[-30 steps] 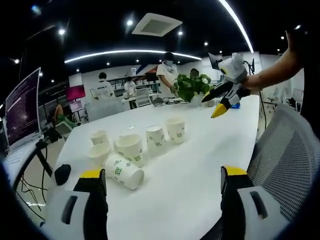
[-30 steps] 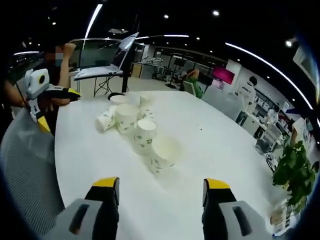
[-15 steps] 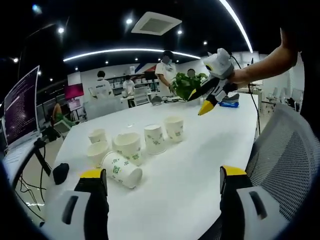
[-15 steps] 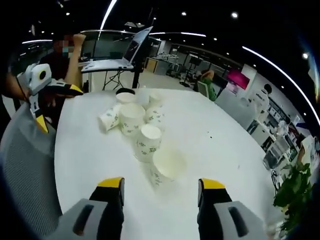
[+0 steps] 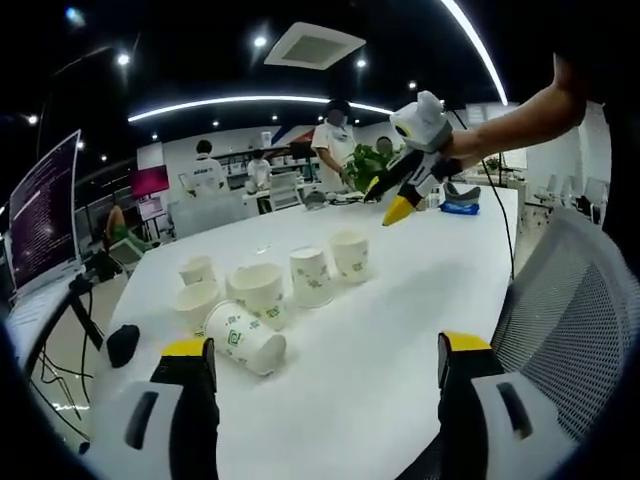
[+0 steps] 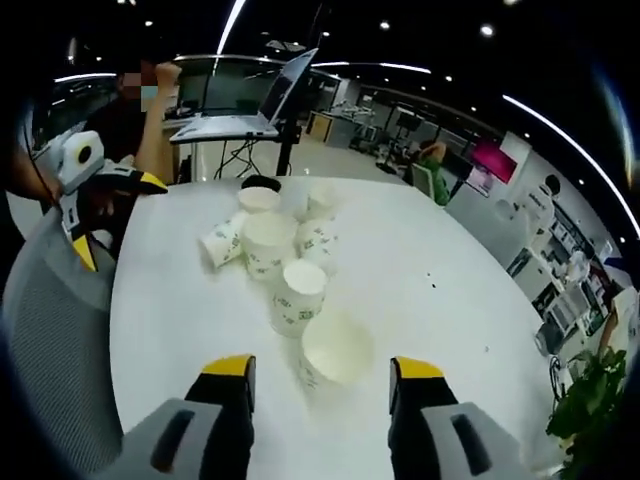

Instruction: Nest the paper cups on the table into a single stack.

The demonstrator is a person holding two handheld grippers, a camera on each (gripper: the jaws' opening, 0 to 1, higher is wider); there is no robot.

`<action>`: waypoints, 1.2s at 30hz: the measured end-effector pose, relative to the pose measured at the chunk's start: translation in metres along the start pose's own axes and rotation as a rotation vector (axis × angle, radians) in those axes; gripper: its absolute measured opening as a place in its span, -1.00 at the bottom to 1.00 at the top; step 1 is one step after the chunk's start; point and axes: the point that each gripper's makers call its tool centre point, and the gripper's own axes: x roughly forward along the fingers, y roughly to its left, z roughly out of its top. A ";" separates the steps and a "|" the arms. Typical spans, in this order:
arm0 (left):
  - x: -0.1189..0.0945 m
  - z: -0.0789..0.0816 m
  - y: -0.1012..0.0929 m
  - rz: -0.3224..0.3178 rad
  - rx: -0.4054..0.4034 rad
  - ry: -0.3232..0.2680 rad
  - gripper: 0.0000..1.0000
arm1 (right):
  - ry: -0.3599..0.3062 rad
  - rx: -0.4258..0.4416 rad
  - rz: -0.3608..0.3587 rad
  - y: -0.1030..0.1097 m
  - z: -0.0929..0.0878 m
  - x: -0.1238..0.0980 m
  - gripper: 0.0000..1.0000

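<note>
Several white paper cups with green print stand in a cluster on the white table [image 5: 400, 320]. One cup [image 5: 245, 340] lies on its side nearest my left gripper [image 5: 325, 355], which is open and held back from the cluster. In the right gripper view the row of cups runs away from me, and the nearest cup [image 6: 335, 350] stands upright just ahead of my open right gripper [image 6: 323, 372], its rim between the jaw tips. The tipped cup [image 6: 222, 243] is at the far left of the group. The right gripper [image 5: 385, 198] hovers above the far end cup [image 5: 350, 255]. The left gripper [image 6: 115, 215] shows by the table edge.
A grey mesh chair [image 5: 570, 290] stands against the table's near edge. A screen [image 5: 45, 215] and a small black object [image 5: 125, 345] are at the left end. A laptop [image 6: 240, 110] is raised on a stand beyond the cups. A potted plant [image 5: 375, 170] and people are behind.
My right gripper has come closer to the cups and lower; the nearest cup now sits just ahead of its jaws. The left gripper has barely moved. No cup has moved.
</note>
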 end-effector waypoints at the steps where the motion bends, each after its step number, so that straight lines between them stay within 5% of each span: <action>1: 0.000 0.000 0.000 -0.001 0.000 0.001 0.81 | -0.004 0.005 -0.004 -0.002 0.001 0.001 0.03; 17: 0.000 0.001 -0.004 -0.012 0.003 0.010 0.80 | 0.007 0.065 0.013 -0.004 0.002 0.006 -0.10; 29: 0.000 0.001 -0.003 -0.006 -0.003 0.020 0.77 | -0.016 -0.069 0.046 0.002 0.007 0.021 -0.16; 36: 0.000 -0.003 -0.002 -0.007 -0.006 0.031 0.75 | 0.004 -0.073 0.072 0.005 0.000 0.030 -0.21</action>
